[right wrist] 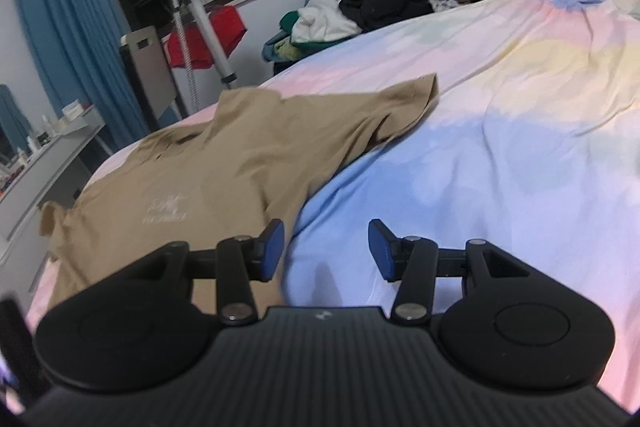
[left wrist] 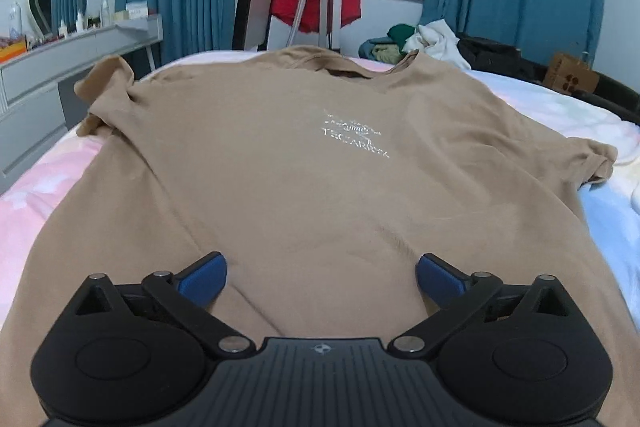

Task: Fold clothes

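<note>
Blue pads of the left gripper are standing wide apart low in the frame, over the hem of the tan T-shirt, which is lying flat on the pastel bedsheet. Right gripper, jaws apart and empty, is hovering at the shirt's side edge. Judging by this, each should be pinching only the top layers near a corner before folding.

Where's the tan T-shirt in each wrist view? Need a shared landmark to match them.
Left wrist: the T-shirt fills the centre, spread flat on the bed, collar at the far end, hem under the open left gripper.
Right wrist: the T-shirt lies left of centre, its edge by the left finger of the open right gripper.
Shared landmark: the red cloth on the stand by the window.
</note>
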{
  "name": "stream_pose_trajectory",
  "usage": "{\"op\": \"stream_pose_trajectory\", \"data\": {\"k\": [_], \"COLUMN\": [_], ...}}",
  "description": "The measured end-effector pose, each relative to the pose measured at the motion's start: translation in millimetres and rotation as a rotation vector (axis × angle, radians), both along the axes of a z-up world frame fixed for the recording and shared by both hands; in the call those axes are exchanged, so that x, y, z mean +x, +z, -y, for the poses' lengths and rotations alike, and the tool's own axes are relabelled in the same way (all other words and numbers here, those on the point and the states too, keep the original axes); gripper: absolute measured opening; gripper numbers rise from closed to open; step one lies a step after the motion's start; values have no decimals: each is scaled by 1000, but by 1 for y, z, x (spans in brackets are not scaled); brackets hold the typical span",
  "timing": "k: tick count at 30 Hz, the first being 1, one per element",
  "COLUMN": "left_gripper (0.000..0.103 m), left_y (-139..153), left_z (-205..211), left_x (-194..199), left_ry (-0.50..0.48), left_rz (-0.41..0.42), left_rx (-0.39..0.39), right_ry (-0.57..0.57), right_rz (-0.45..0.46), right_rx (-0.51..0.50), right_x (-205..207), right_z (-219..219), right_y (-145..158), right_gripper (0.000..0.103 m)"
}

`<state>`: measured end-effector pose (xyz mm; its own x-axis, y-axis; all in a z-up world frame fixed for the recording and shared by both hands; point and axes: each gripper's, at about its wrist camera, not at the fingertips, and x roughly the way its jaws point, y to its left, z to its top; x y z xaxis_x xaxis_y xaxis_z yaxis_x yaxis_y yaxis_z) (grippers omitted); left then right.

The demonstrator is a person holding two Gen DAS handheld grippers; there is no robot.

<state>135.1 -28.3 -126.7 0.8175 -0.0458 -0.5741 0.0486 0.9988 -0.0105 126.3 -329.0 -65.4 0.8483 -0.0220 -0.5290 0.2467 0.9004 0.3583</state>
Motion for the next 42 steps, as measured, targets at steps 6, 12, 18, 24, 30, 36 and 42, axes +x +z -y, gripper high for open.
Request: {"op": "stream_pose_trajectory", "data": {"k": [6, 12, 18, 24, 30, 36, 42], "left_gripper": [103, 103, 103, 103, 103, 103, 103], "left_y": [-6, -8, -9, -10, -10, -10, -9], "left_z": [-1, 2, 2, 1, 1, 0, 1], "left_x": [3, 3, 2, 2, 2, 2, 3], "left_ry": [-6, -4, -4, -5, -5, -5, -4], "left_rz": [-12, -17, -12, -11, -12, -13, -15], "left_rx": [-8, 17, 18, 17, 17, 18, 18], "right_ry": [-59, -147, -212, -215, -204, -202, -186], "right_rz": [-16, -9, -32, -19, -27, -20, -20], "right_rx": [119, 160, 254, 269, 246, 285, 285], "right_x": [57, 120, 135, 133, 133, 127, 125], "right_z": [44, 92, 131, 133, 130, 135, 131], "right_y": [7, -22, -66, -68, -66, -63, -59], "right_gripper": [50, 49, 49, 50, 50, 50, 50]}}
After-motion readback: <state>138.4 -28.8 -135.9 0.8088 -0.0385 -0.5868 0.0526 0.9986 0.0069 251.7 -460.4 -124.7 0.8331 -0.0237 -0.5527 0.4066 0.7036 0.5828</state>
